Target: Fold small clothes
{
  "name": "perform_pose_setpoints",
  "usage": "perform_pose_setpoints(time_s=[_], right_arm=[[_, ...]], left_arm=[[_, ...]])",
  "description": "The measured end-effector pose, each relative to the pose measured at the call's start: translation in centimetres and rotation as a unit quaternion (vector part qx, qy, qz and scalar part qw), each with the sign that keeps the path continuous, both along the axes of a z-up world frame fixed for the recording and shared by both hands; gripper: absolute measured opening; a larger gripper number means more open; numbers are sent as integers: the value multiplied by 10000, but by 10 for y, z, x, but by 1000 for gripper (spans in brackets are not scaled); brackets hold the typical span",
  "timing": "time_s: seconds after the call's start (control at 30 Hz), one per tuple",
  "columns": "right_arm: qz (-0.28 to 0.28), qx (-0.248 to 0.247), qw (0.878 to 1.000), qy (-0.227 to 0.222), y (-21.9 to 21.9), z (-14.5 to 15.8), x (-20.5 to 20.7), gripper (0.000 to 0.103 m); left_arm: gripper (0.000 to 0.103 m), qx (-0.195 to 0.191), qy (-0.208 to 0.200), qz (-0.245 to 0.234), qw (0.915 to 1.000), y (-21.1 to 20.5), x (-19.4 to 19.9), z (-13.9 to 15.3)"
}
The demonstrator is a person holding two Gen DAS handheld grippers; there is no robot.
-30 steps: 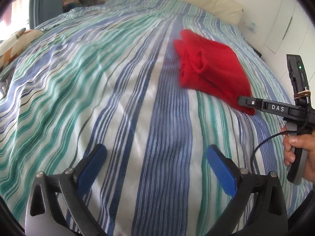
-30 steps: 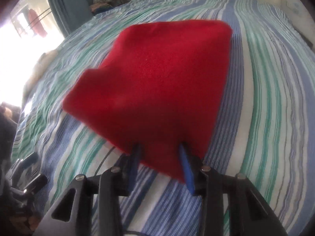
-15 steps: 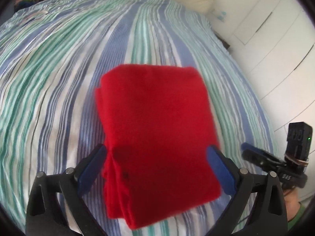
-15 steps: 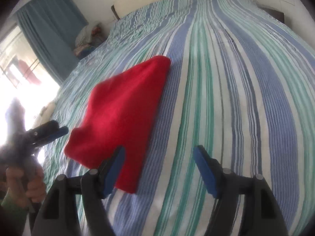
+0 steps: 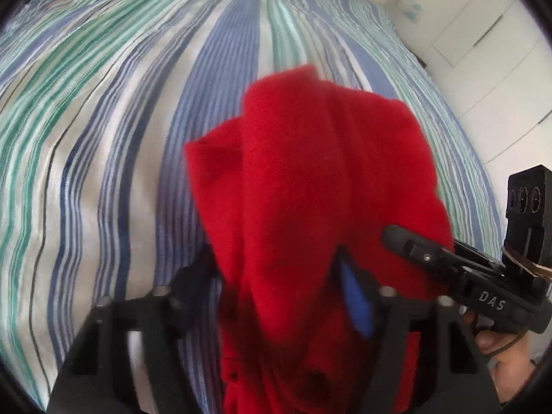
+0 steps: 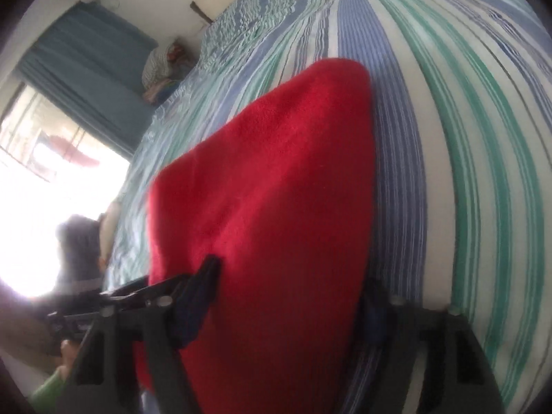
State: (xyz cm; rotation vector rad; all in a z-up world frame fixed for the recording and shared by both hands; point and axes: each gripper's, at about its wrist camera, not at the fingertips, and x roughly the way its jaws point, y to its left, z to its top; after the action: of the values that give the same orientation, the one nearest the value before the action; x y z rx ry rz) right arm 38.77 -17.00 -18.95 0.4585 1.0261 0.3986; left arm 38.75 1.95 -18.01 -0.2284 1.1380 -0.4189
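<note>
Carry/placement step, by my reading: left gripper (image 5: 279, 296) clamped on the folded red garment (image 5: 310, 186), lifted and bunched over the striped bedspread (image 5: 103, 131); right gripper (image 6: 286, 296) straddles the cloth, grip unclear; next, lower it flat and let go.

Red cloth (image 5: 310, 207) hides left gripper (image 5: 283, 296) pads; btm cropped.

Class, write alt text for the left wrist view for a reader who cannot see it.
A bunched red garment fills the centre between the left gripper fingers, above a blue, green and white striped bedsheet. The right gripper reaches in from the right, touching the cloth.
</note>
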Motion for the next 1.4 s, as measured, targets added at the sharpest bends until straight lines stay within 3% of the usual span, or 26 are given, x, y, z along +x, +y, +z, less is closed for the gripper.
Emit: perform_pose_setpoints(time_s=[0.07,0.13,0.17,0.27,0.37,0.43,0.47,0.5,0.53,0.6,0.63,0.73,0.87,0.93,1.03,1.17,1.4], right_arm=[[186,-973,9947,-289,25,15,-4,36],[450,-1950,9766,-791,52,37,-15,33],[548,-2196,9685,-1037,61,49,-22,32],[584,-2420,9549,-1617,68,88,-44,32],[436,-2180,9516,-2123,61,138,-61,32],[337,-1952,9515,-2353,53,166,-70,33],[306,-1829,9530,-2394,49,176,-69,34],[295,-1667,9573,-2345,44,181,-61,40],[303,-1492,9643,-2168,36,178,-55,45],[308,-1278,9810,-1425,16,152,-42,83],[153,-1407,9838,-1103,4,133,-44,88],[19,-1798,9809,-747,-35,90,-96,88],[-174,-2070,9756,-708,-69,59,-204,91],[-351,-2186,9729,-664,-73,53,-251,97],[-600,-2224,9719,-494,-75,45,-299,98],[-601,-2248,9718,-375,-69,40,-332,98],[-580,-2563,9627,-646,-54,65,-337,99]], left_arm=[[21,174,-79,90,9998,-7,-4,15],[19,340,-365,0,9988,-11,-12,37],[19,352,-509,-32,9981,-11,-17,50],[19,121,-937,-73,9955,-2,-32,99],[20,-91,-1363,-157,9905,0,-45,151],[28,-65,-1463,-203,9890,-6,-42,165],[49,46,-1378,-190,9903,-8,-40,161],[77,208,-1207,-164,9923,-11,-37,149],[84,393,-1074,-43,9934,-8,-40,134],[77,758,-721,161,9944,1,-56,98],[76,855,-594,173,9944,8,-71,85],[78,1131,-753,208,9905,22,-146,65],[99,1579,-1112,258,9808,17,-235,68],[100,1758,-1202,284,9766,9,-259,73],[101,2004,-1262,429,9706,0,-274,82],[101,2304,-1476,641,9597,-7,-285,92],[101,2489,-1698,1021,9481,-7,-293,113]])
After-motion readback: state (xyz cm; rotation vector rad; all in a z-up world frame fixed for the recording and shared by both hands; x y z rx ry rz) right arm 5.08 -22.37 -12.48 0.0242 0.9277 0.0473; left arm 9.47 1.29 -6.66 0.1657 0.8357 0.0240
